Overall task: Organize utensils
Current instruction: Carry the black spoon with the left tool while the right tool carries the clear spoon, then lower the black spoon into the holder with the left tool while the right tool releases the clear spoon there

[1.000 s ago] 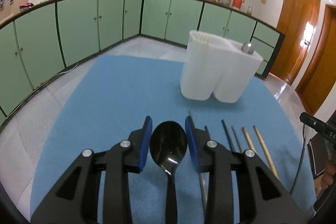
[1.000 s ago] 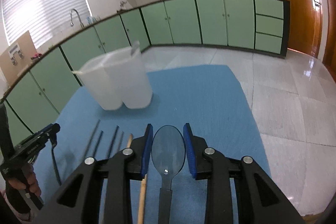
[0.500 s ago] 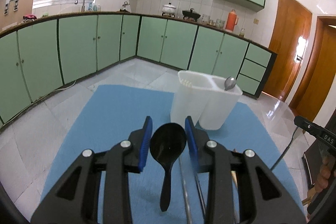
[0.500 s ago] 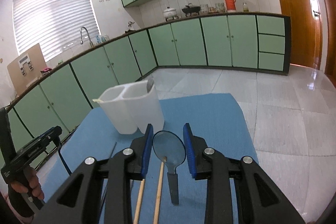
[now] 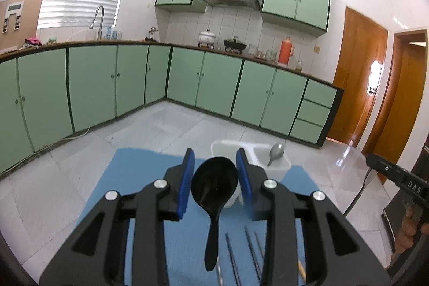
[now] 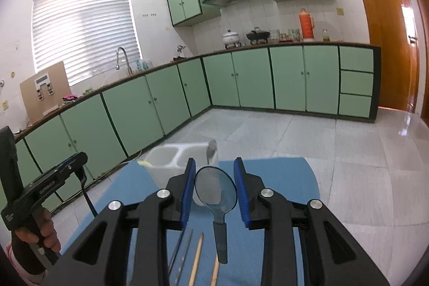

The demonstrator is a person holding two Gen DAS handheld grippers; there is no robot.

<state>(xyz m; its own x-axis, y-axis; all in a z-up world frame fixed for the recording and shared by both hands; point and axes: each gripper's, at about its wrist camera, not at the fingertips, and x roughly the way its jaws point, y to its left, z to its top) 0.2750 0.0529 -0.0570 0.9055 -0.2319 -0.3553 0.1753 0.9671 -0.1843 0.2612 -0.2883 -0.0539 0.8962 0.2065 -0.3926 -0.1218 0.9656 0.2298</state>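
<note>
My left gripper [image 5: 214,178] is shut on a black spoon [image 5: 214,185], held in the air with its handle hanging down. My right gripper [image 6: 215,185] is shut on a clear blue-grey spoon [image 6: 215,189], also lifted. A white two-compartment holder [image 5: 270,158] stands on the blue mat [image 5: 112,184] beyond both grippers, with a metal spoon [image 5: 276,152] in its right compartment. It also shows in the right wrist view [image 6: 171,156]. Dark chopsticks [image 5: 236,259] and wooden chopsticks [image 6: 197,259] lie on the mat below.
The blue mat [image 6: 289,178] covers a table over a grey tiled floor. Green cabinets [image 5: 214,82] line the far walls. The other hand-held gripper shows at the right edge of the left wrist view [image 5: 396,176] and at the left of the right wrist view [image 6: 45,184].
Both grippers have risen and tilted up with their spoons, lifting them off the mat. The holder now sits lower and smaller in both views.
</note>
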